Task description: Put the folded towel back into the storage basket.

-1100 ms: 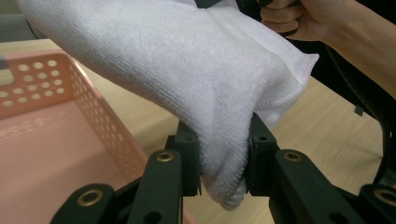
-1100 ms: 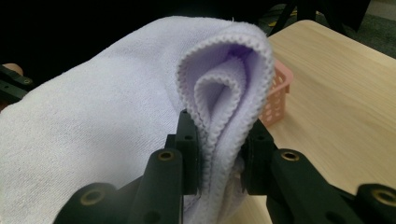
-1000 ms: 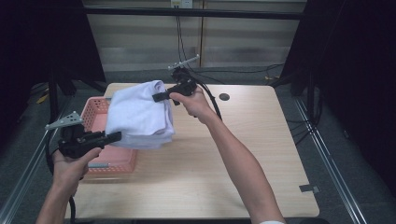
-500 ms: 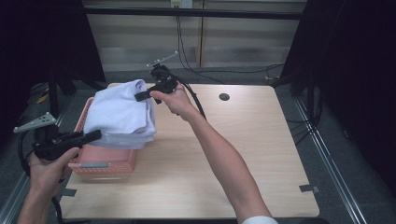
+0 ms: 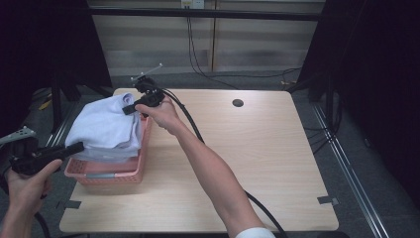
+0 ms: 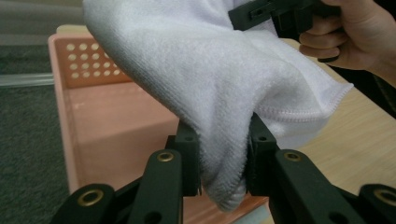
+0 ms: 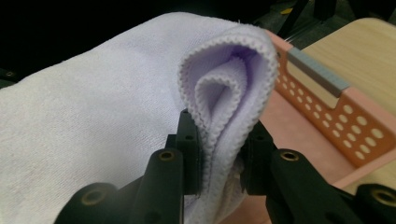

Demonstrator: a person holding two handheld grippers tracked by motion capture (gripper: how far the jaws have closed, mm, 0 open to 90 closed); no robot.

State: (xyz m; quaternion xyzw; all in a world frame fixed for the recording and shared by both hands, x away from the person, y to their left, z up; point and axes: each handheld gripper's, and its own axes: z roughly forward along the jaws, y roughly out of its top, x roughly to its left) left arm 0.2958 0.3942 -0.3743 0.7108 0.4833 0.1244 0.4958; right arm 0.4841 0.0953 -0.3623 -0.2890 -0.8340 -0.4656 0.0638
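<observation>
Folded towel (image 5: 106,130) over the pink basket (image 5: 116,173), pinched at opposite ends by left gripper (image 6: 223,161) and right gripper (image 7: 219,154) fingers.

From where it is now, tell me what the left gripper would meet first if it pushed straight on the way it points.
The left gripper, shut on the folded towel, points toward the other hand. Ahead, probably more towel first, then that hand's gripper; depth is unclear.

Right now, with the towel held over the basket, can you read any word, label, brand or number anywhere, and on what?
None can be read.
Grey strip on the pink basket rim: blank.
White tag at the top of the high view: too small to read.
Towel, table: no print.
</observation>
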